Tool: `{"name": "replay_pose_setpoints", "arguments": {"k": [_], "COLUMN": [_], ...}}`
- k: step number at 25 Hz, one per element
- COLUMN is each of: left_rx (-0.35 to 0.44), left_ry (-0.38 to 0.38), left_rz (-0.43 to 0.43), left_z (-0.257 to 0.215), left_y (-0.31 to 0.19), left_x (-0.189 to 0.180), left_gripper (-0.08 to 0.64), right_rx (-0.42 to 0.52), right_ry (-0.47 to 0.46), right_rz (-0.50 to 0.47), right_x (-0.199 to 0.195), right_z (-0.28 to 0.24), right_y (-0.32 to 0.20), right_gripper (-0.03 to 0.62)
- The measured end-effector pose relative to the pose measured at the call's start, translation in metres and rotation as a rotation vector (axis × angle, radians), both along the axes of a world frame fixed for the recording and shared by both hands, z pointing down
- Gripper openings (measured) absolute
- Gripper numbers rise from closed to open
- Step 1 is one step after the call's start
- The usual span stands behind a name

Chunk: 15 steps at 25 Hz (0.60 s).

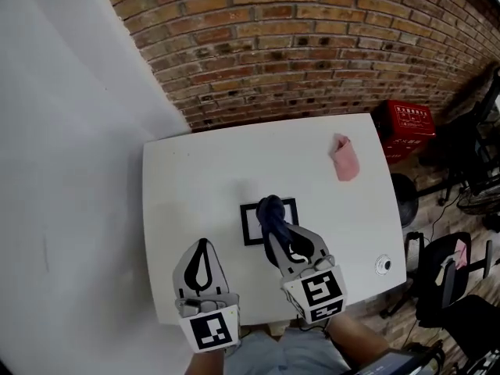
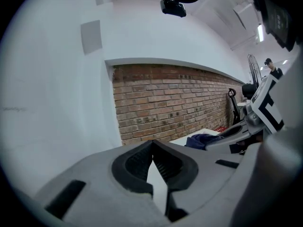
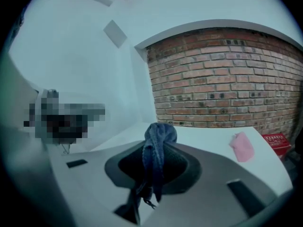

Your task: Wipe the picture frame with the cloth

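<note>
A small black picture frame [image 1: 251, 226] with a white middle lies flat on the white table [image 1: 195, 170]. My right gripper [image 1: 273, 213] is shut on a dark blue cloth [image 1: 271, 210], bunched over the frame's upper right part. In the right gripper view the blue cloth [image 3: 157, 148] hangs pinched between the jaws of the right gripper [image 3: 158, 143], hiding the frame. My left gripper [image 1: 203, 244] hovers near the table's front edge, left of the frame, its jaws closed on nothing. The left gripper [image 2: 152, 143] shows tips meeting, with the blue cloth [image 2: 202, 139] at its right.
A pink cloth [image 1: 344, 158] lies at the table's far right, also in the right gripper view [image 3: 243, 146]. A small round object [image 1: 383, 265] sits at the front right corner. A brick wall [image 1: 312, 45] runs behind. A red crate [image 1: 409, 126] and chairs [image 1: 449, 276] stand right of the table.
</note>
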<state>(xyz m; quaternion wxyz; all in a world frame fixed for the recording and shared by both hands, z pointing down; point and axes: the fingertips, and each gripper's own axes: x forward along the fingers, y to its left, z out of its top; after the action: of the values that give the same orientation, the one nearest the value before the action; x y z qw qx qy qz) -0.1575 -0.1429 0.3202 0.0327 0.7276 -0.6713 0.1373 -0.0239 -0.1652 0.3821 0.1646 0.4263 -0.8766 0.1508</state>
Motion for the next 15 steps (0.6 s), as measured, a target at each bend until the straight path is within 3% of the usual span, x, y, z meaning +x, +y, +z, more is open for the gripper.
{"name": "replay_pose_setpoints", "arguments": {"k": [15], "left_rx": [-0.137], "left_ry": [-0.010], "left_rz": [-0.039], "left_z": [0.064], "left_y": [0.009], "left_x": [-0.052], "left_gripper": [0.009], "right_rx": [-0.125], "right_ry": [0.028], "right_rz": [-0.048], "right_x": [-0.050], "right_z": [0.066], "right_y": [-0.002], "right_gripper": [0.077]}}
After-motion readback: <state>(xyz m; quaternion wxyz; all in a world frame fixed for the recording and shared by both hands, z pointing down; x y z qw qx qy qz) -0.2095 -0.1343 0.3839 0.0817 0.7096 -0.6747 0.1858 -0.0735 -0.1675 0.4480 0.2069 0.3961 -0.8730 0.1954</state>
